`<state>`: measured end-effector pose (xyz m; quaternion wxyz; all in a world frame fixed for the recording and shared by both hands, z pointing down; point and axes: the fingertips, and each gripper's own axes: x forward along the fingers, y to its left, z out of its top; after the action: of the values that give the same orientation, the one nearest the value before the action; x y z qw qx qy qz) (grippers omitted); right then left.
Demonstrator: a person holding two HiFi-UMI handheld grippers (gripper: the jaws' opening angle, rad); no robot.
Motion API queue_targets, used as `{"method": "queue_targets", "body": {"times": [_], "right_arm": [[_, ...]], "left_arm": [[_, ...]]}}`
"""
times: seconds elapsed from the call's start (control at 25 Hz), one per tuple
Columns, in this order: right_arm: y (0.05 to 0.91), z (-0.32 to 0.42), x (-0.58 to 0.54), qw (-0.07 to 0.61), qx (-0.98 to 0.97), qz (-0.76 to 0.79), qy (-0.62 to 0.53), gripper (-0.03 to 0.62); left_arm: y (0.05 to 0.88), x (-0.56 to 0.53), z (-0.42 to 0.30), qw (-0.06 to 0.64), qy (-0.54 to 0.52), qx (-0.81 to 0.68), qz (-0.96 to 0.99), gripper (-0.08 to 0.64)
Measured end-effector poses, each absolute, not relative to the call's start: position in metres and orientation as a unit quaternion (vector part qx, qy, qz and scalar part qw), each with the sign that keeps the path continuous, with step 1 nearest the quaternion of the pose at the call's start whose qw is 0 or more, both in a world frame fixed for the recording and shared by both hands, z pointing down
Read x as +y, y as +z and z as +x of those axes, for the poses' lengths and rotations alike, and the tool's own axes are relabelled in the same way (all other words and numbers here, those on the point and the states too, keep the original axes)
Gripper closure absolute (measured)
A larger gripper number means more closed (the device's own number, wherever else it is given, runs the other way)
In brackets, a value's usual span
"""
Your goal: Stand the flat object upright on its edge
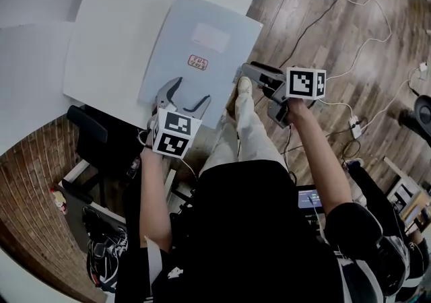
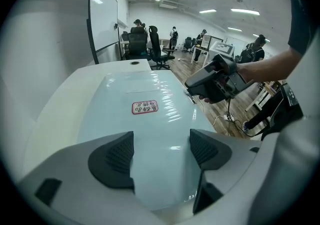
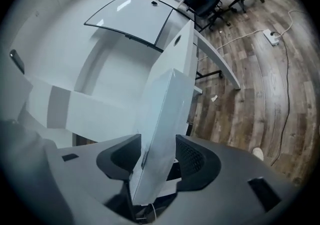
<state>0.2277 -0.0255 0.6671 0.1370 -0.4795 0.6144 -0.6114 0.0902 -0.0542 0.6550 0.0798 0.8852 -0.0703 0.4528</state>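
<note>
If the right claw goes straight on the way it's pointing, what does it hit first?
The board: its edge sits between the right claw's open jaws, so it would likely slide deeper between them, though depth is unclear.

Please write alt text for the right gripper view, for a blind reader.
The edge of a pale flat board sits between the open jaws of the right gripper. A white table lies behind it, wooden floor at right.

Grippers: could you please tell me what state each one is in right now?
Left gripper: open, empty.
Right gripper: open, jaws either side of the flat board.
</note>
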Motion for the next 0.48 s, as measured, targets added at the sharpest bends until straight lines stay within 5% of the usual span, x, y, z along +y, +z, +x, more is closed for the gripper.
{"method": "queue_targets", "body": {"times": [0.48], "right_arm": [[0.692, 0.238, -0.041, 0.214, 0.584, -0.453, -0.638, 0.333]], "left_arm": [[0.655, -0.051, 0.091, 0.084, 0.456, -0.071, 0.883, 0.199]]}}
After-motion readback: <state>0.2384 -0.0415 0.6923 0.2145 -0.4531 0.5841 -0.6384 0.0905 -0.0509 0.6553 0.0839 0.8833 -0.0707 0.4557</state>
